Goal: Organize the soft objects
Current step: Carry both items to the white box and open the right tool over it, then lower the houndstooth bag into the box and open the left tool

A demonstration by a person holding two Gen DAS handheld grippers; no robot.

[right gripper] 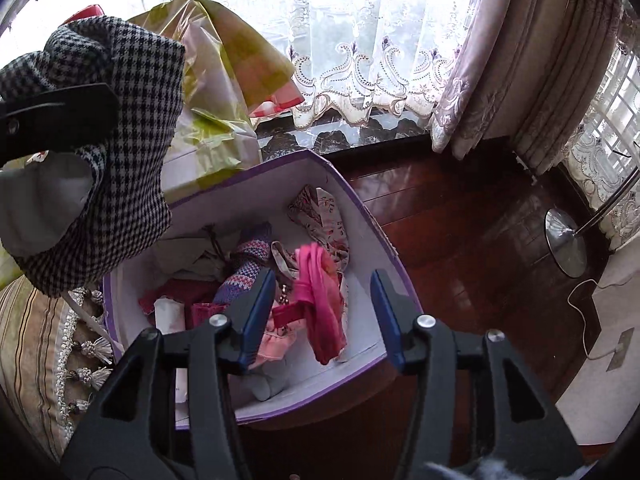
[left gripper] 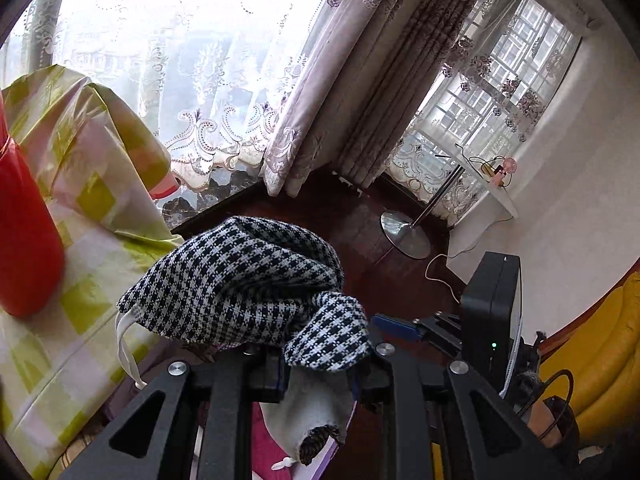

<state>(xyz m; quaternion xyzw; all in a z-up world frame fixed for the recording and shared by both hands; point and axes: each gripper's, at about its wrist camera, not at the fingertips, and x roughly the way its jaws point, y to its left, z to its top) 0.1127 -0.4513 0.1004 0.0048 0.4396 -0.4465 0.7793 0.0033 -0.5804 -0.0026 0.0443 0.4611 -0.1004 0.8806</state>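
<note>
Two grippers: the right gripper [right gripper: 324, 312] stands open over one purple-edged box [right gripper: 360, 204], a pink cloth [right gripper: 324, 312] loose between its jaws; the left gripper [left gripper: 320, 364] clamps one houndstooth garment [left gripper: 248, 276] beside the box, before lace curtains [right gripper: 352, 52].

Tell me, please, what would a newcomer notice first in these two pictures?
First, the houndstooth garment, black and white, bunched in the left gripper, which is shut on it above the box's left edge. Next, the purple-rimmed box on the dark wooden floor, full of pink and patterned clothes, with the right gripper open above a bright pink piece.
</note>
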